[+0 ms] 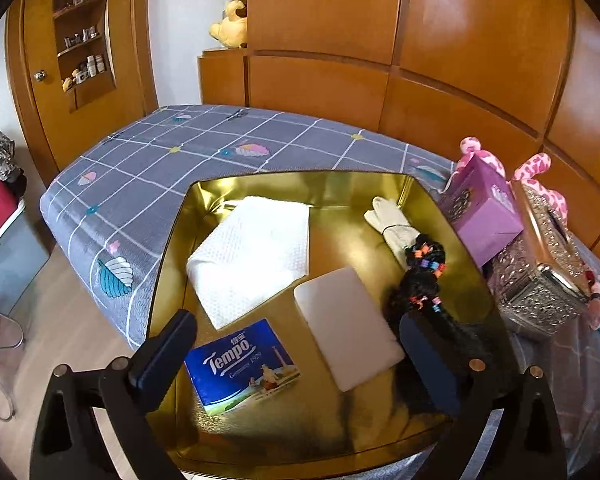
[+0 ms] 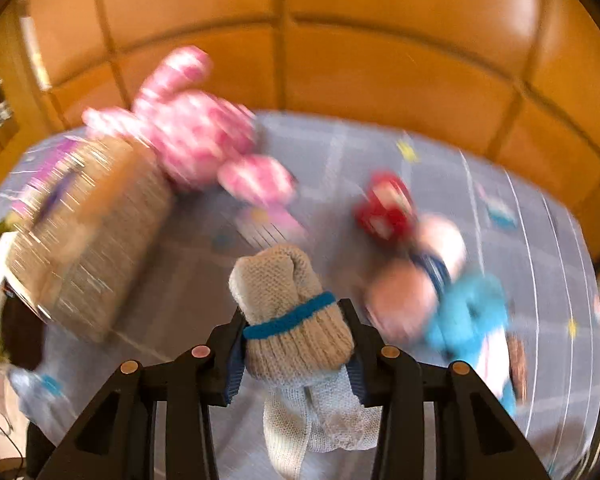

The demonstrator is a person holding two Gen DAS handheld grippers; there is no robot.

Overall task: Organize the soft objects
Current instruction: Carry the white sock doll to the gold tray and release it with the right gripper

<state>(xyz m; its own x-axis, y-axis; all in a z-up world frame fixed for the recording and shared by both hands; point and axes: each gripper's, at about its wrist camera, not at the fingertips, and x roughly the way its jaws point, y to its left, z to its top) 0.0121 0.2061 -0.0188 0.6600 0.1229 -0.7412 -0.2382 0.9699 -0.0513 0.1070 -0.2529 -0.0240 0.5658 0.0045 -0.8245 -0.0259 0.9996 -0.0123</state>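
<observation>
In the left wrist view a gold tray (image 1: 172,240) lies on the bed. It holds a white folded towel (image 1: 252,256), a blue Tempo tissue pack (image 1: 242,366), a white flat pad (image 1: 346,328), a white glove (image 1: 392,222) and a black braided hairpiece (image 1: 420,280). My left gripper (image 1: 296,356) is open above the tray's near end. In the blurred right wrist view my right gripper (image 2: 296,336) is shut on a rolled beige knit sock with a blue stripe (image 2: 288,300), held above the bed.
A purple box (image 1: 480,212) and a silver ornate tissue box (image 1: 540,276) stand right of the tray. A pink spotted plush (image 2: 196,136) and a doll in blue with a red hat (image 2: 432,280) lie on the grey checked bedsheet (image 1: 140,168). Wooden panels stand behind.
</observation>
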